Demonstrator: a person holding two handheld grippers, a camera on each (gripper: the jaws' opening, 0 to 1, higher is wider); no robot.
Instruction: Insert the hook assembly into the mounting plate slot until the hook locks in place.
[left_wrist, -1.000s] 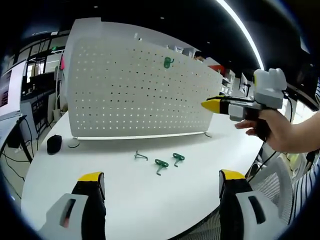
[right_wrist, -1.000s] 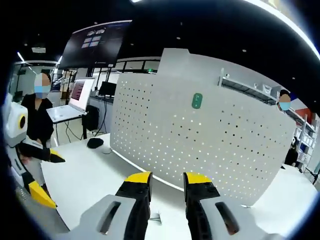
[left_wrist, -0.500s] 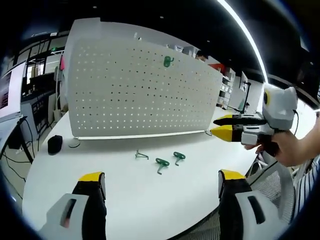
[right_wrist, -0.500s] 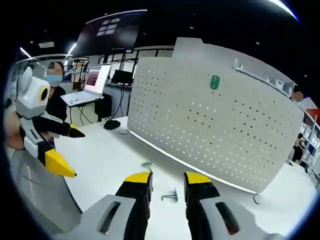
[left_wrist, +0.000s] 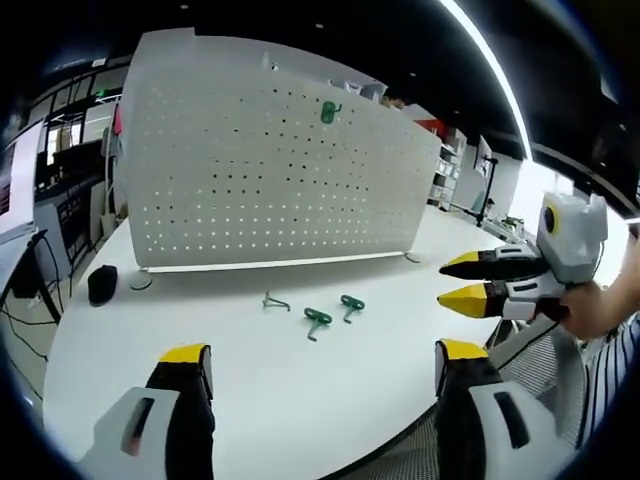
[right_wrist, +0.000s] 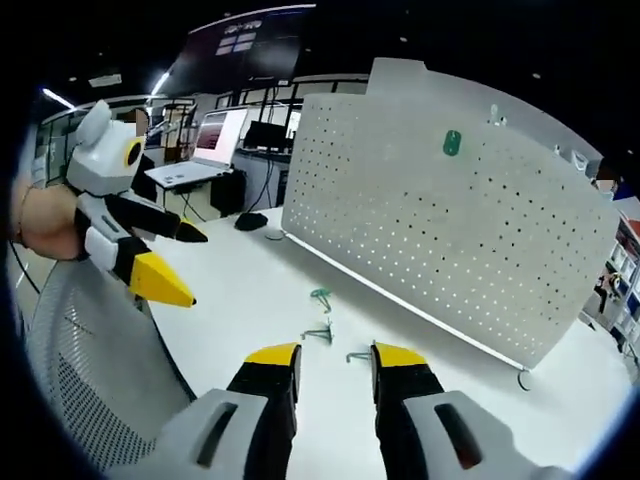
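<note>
- Lowered from pegboard (left_wrist: 270, 170) height, my right tool (right_wrist: 336, 356) now overlooks the loose hooks (left_wrist: 318, 319) on the bench (left_wrist: 250, 370).
- Right tool slightly parted, empty; left tool (left_wrist: 318, 358) spread wide, empty.
- Next: pick up a hook.

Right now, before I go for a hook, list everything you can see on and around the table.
Pegboard: one, white, upright at the table's far side.
Mounted hook: one, green, high on the pegboard.
Loose green hooks: two, lying on the table in front of the pegboard.
Wire hook: one, grey metal, on the table beside the green ones.
Dark object: one, black, on the table near the pegboard's end.
Table: one, white.
Laptop: one, open, background desk.
Left gripper: yellow-tipped, jaws wide apart, empty.
Right gripper: yellow-tipped, narrow gap, empty.
</note>
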